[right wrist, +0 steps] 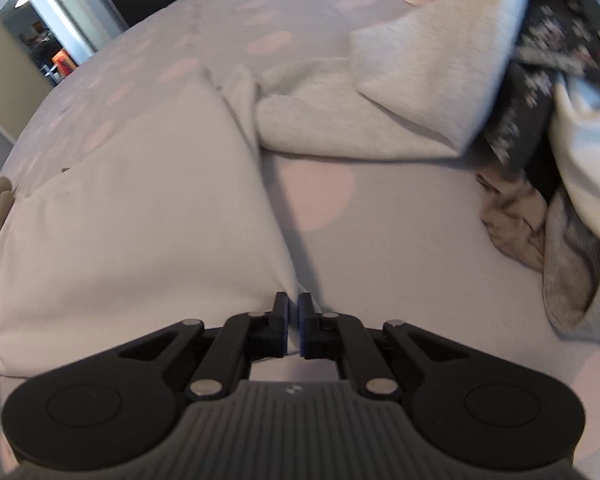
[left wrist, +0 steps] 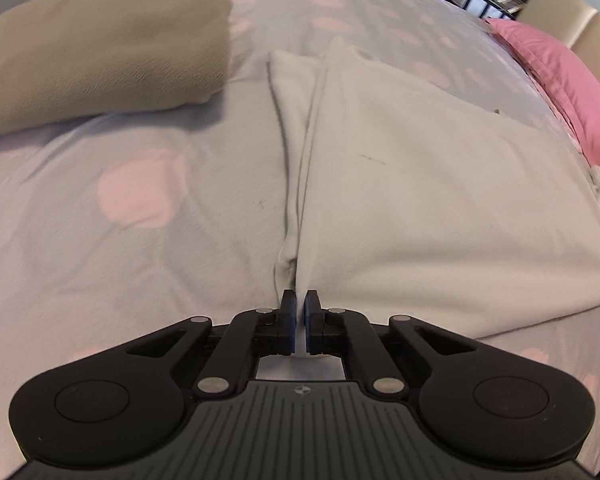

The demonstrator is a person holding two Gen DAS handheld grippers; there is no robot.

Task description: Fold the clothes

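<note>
Left tongs (left wrist: pixel 299 305) pinch the near left corner of the soft white cotton garment (left wrist: pixel 440 184) at frame centre on the pink-spotted bed (left wrist: pixel 140 200); right tongs (right wrist: pixel 293 307) clamp its near right corner. Light and limp, it will likely sag between holds, so corners or hems seem the best grips.

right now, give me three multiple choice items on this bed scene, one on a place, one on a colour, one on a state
1. Where does the folded tan blanket lie, seen from the left wrist view?
A. far left of the white garment
B. on top of the white garment
C. under the pink pillow

2. What colour are the spots on the bedspread?
A. green
B. pink
C. black

3. What is the left tool doing?
A. wide open above the bed
B. shut on a dark floral garment
C. shut on the white garment

Answers:
1 A, it sits apart at upper left.
2 B, pale pink ovals show on grey.
3 C, white cloth runs between its closed fingers.
</note>
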